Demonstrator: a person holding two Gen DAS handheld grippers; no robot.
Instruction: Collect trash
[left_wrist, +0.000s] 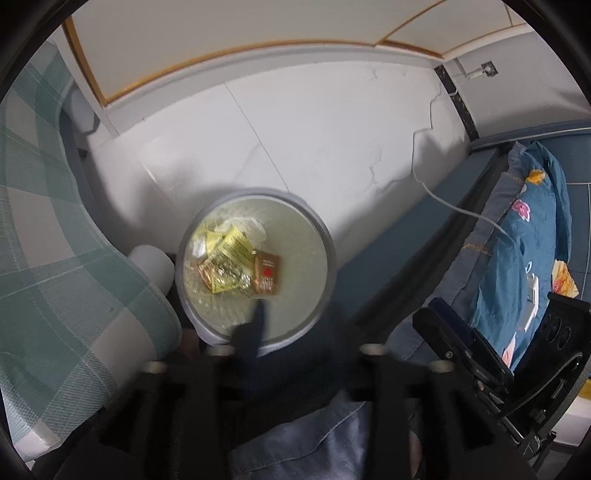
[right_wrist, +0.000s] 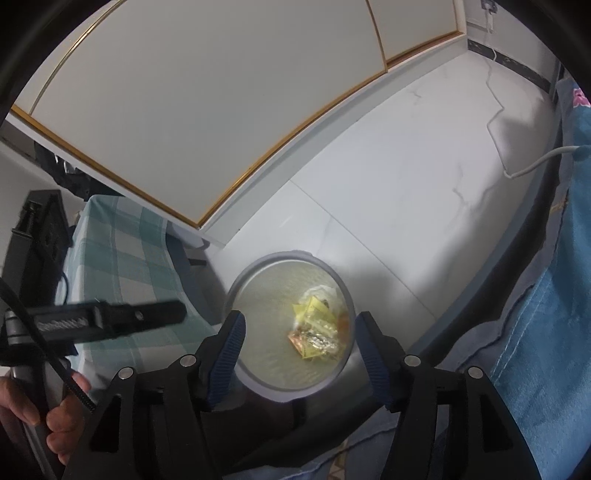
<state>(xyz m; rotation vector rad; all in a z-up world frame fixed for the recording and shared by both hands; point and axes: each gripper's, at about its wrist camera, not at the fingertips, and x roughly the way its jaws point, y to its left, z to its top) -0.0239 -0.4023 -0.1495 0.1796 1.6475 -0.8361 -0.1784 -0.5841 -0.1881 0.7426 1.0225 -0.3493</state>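
Observation:
A round grey trash bin with a clear liner stands on the white floor. Inside lie crumpled yellow wrappers and a brown packet. My left gripper hovers over the bin's near rim, its dark fingers blurred and apart, nothing between them. In the right wrist view the bin with the wrappers sits between the blue-padded fingers of my right gripper, which stands open and holds nothing. The left gripper shows side-on at the left, held by a hand.
A chair with a green plaid cover stands just left of the bin. A bed with blue floral bedding runs along the right, with a white cable trailing to it. White cabinet doors with gold trim are behind.

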